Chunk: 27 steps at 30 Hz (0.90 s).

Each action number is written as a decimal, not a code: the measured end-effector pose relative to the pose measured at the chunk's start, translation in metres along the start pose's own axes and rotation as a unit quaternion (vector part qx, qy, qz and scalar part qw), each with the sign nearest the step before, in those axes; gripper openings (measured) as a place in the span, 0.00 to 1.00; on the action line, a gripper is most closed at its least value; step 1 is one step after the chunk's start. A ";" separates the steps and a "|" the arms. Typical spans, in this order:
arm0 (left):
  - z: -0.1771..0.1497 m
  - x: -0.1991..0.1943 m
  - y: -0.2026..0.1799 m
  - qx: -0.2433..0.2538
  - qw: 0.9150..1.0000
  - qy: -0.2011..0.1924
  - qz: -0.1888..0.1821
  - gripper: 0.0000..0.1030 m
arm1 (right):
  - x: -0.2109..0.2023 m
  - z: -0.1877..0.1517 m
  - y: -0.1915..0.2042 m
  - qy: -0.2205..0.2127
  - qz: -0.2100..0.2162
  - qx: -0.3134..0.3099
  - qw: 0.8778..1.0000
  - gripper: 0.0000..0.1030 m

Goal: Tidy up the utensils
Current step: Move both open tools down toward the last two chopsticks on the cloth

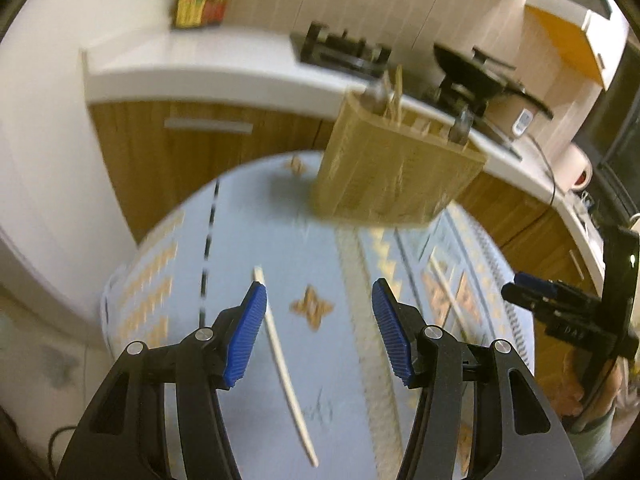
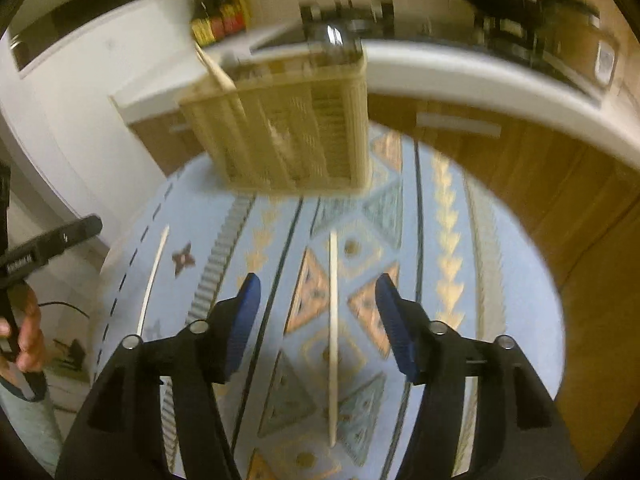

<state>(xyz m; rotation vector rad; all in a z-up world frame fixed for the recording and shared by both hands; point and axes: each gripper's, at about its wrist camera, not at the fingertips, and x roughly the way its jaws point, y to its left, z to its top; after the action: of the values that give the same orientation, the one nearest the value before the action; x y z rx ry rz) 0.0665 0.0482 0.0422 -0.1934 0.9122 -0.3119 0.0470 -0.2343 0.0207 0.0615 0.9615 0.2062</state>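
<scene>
A pale chopstick [image 1: 280,356] lies on the blue patterned tablecloth [image 1: 320,248], just inside the left pad of my left gripper [image 1: 319,300], which hangs open above it. A second chopstick [image 2: 333,340] lies lengthwise on the cloth between the fingers of my open right gripper [image 2: 318,296]; the pads are not touching it. At the table's far side stands a beige slotted utensil holder [image 1: 396,172] [image 2: 288,128] with chopsticks and metal handles sticking out. Each view also shows the other chopstick [image 1: 448,288] [image 2: 152,280] and the other gripper [image 1: 516,288] [image 2: 86,228].
Behind the round table runs a white counter [image 1: 208,68] with wooden cabinet doors [image 1: 200,148]. A black stove [image 1: 344,52], a dark pan [image 1: 472,64] and bottles [image 2: 218,12] stand on it. A hand [image 2: 28,332] holds the left gripper. The picture is blurred.
</scene>
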 end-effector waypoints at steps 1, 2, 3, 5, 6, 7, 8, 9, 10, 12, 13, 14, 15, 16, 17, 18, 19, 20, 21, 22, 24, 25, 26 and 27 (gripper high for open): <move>-0.005 0.003 0.003 -0.002 1.000 0.010 0.000 0.52 | 0.004 -0.003 -0.001 0.011 0.001 0.003 1.000 0.56; -0.010 0.006 0.005 -0.002 1.000 0.018 0.003 0.52 | 0.007 -0.005 -0.002 0.020 -0.003 0.002 1.000 0.56; -0.015 0.010 0.006 -0.002 1.000 0.027 0.010 0.52 | 0.008 -0.008 -0.001 0.026 -0.008 0.000 1.000 0.56; -0.021 0.015 0.009 -0.003 0.999 0.040 0.015 0.52 | 0.012 -0.012 -0.001 0.037 -0.013 -0.003 0.999 0.56; -0.024 0.019 0.011 -0.005 0.999 0.046 0.012 0.52 | 0.015 -0.015 -0.002 0.044 -0.010 -0.002 0.999 0.56; -0.028 0.022 0.013 -0.009 0.999 0.053 0.007 0.52 | 0.018 -0.016 -0.002 0.051 -0.007 -0.002 0.999 0.56; -0.031 0.025 0.015 -0.012 0.998 0.058 0.003 0.51 | 0.020 -0.018 -0.001 0.055 -0.007 -0.002 0.998 0.56; -0.031 0.027 0.016 -0.014 0.998 0.062 0.001 0.50 | 0.024 -0.020 0.000 0.061 -0.011 -0.005 0.998 0.56; -0.033 0.031 0.019 -0.018 0.997 0.068 -0.001 0.50 | 0.025 -0.022 0.000 0.064 -0.015 -0.009 0.998 0.56; -0.034 0.038 0.022 -0.022 0.997 0.080 -0.006 0.50 | 0.030 -0.022 0.004 0.071 -0.019 -0.018 0.997 0.56; -0.034 0.044 0.024 -0.026 0.996 0.090 -0.008 0.50 | 0.034 -0.022 0.005 0.079 -0.019 -0.024 0.996 0.56; -0.034 0.046 0.024 -0.027 0.995 0.096 -0.007 0.50 | 0.037 -0.022 0.007 0.087 -0.016 -0.029 0.996 0.55; -0.034 0.052 0.026 -0.029 0.994 0.107 -0.006 0.48 | 0.041 -0.021 0.009 0.099 -0.011 -0.036 0.994 0.55; -0.033 0.054 0.025 -0.028 0.993 0.111 -0.007 0.46 | 0.044 -0.019 0.011 0.105 -0.010 -0.041 0.994 0.55; -0.031 0.058 0.025 -0.028 0.993 0.116 -0.009 0.41 | 0.045 -0.018 0.012 0.108 -0.012 -0.045 0.993 0.55; -0.030 0.060 0.024 -0.029 0.992 0.120 -0.010 0.39 | 0.047 -0.016 0.014 0.109 -0.018 -0.053 0.992 0.54; -0.029 0.064 0.023 -0.028 0.992 0.122 -0.010 0.39 | 0.049 -0.014 0.016 0.109 -0.022 -0.059 0.992 0.53; -0.028 0.067 0.021 -0.027 0.992 0.124 -0.009 0.37 | 0.051 -0.012 0.016 0.109 -0.023 -0.061 0.992 0.49; -0.027 0.071 0.020 -0.024 0.992 0.126 -0.008 0.35 | 0.053 -0.010 0.016 0.111 -0.022 -0.060 0.992 0.45; -0.026 0.075 0.018 -0.020 0.991 0.130 -0.003 0.34 | 0.055 -0.008 0.015 0.114 -0.020 -0.056 0.992 0.44; -0.025 0.080 0.015 -0.010 0.991 0.136 0.012 0.34 | 0.061 -0.004 0.010 0.119 -0.011 -0.040 0.992 0.43; -0.024 0.084 0.012 -0.004 0.990 0.138 0.024 0.34 | 0.063 -0.002 0.007 0.121 -0.010 -0.035 0.992 0.43; -0.024 0.086 0.011 0.001 0.990 0.139 0.034 0.34 | 0.066 0.001 0.006 0.121 -0.011 -0.031 0.992 0.43; -0.023 0.087 0.009 0.005 0.990 0.138 0.039 0.34 | 0.068 0.005 0.004 0.120 -0.017 -0.029 0.992 0.41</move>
<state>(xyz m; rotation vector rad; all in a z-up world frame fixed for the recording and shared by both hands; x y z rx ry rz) 0.0994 0.0259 -0.0397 -0.1053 1.1884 -0.2748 0.0881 -0.2166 -0.0314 -0.0335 1.1953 0.2136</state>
